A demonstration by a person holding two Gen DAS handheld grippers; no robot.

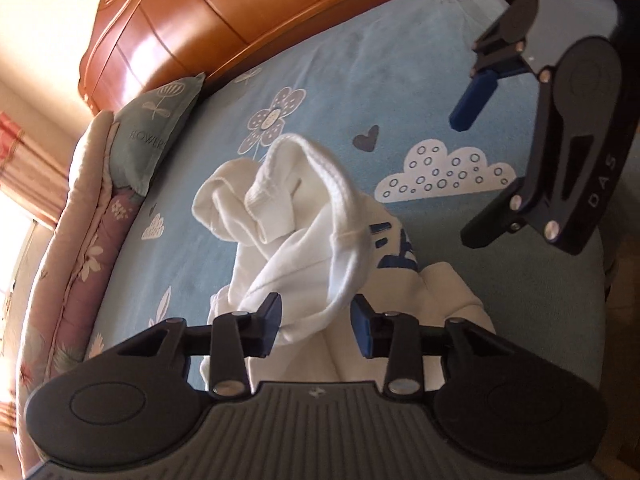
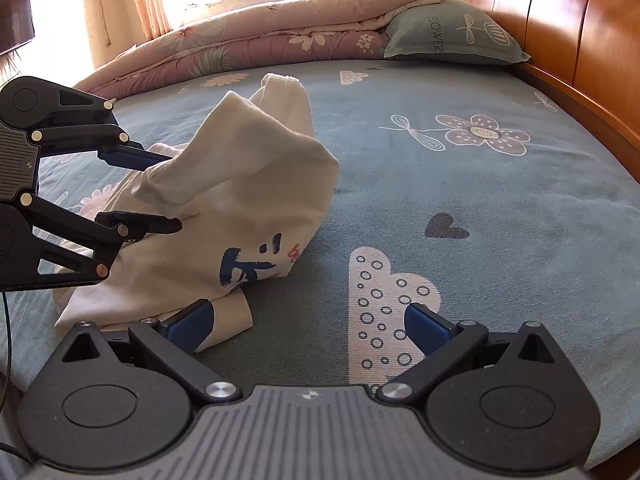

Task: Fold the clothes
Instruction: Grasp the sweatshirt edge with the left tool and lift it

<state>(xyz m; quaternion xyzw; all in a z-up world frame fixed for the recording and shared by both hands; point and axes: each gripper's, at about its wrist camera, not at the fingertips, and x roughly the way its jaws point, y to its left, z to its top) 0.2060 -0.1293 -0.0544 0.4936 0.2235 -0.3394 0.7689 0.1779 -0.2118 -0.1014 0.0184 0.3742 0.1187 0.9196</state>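
Observation:
A white sweatshirt [image 1: 280,208] [image 2: 248,184] with blue print lies crumpled on the blue patterned bed sheet [image 1: 400,80] [image 2: 480,200]. My left gripper [image 1: 318,320] [image 2: 170,190] is shut on a thick bunched fold of it, and the fabric rises from the sheet up to the fingers. My right gripper [image 2: 308,324] [image 1: 472,168] stands open just above the sheet beside the garment, with nothing between its fingers. Its left finger [image 2: 192,320] is right by a ribbed edge of the sweatshirt; whether they touch is unclear.
A folded floral quilt [image 2: 248,48] [image 1: 80,240] runs along the far side of the bed. A grey-green pillow [image 2: 452,36] [image 1: 156,136] leans against the wooden headboard [image 2: 560,40] [image 1: 200,28]. Bare sheet stretches from the garment toward the headboard.

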